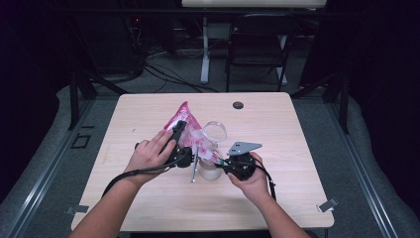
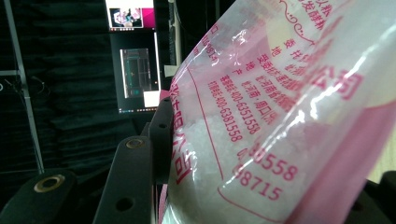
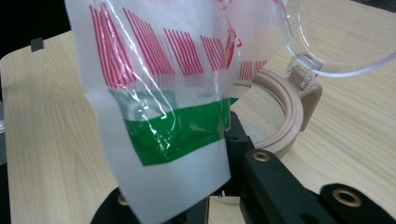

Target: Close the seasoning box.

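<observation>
The left gripper (image 1: 179,130) is clamped on the pink plastic bag (image 2: 280,116) of white grains, holding it tilted just above the clear jar (image 1: 210,166) at the middle of the wooden table (image 1: 148,198). The right gripper (image 1: 225,165) is closed on the bag's lower corner — the green-banded edge (image 3: 187,130) is pinched between its jaws. The jar's hinged lid (image 1: 214,131) stands open — whether grains are falling seems unclear from here.
</observation>
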The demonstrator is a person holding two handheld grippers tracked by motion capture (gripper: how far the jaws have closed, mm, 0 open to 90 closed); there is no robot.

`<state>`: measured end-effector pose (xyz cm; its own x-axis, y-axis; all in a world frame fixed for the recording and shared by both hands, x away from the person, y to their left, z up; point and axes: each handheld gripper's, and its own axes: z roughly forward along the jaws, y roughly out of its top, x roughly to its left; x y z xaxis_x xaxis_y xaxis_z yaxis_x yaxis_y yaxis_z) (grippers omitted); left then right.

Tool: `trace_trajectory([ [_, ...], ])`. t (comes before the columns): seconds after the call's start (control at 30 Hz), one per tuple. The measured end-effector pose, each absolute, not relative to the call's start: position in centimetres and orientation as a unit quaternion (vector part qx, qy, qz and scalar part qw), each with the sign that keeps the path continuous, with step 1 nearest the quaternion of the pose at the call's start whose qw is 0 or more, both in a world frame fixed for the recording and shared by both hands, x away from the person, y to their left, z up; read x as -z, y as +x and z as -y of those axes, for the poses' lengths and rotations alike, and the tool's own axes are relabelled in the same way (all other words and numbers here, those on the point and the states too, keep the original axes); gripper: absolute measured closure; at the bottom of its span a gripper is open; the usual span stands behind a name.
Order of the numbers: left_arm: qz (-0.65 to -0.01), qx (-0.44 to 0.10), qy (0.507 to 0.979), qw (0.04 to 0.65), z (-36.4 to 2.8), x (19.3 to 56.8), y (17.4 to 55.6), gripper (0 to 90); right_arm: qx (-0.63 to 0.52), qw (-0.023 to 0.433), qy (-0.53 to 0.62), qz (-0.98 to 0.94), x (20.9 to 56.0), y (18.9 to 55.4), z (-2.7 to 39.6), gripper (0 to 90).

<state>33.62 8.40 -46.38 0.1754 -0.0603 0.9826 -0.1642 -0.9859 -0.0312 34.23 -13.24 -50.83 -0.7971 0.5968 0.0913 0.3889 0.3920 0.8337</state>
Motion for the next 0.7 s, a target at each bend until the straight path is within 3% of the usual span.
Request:
trace_trajectory([
  [0.7, 0.085, -0.649, 0.755, 0.037, -8.09, 45.92, 33.40, 59.1, -0.465, 0.110, 0.302, -0.825, 50.77, 34.28, 13.41, 90.0],
])
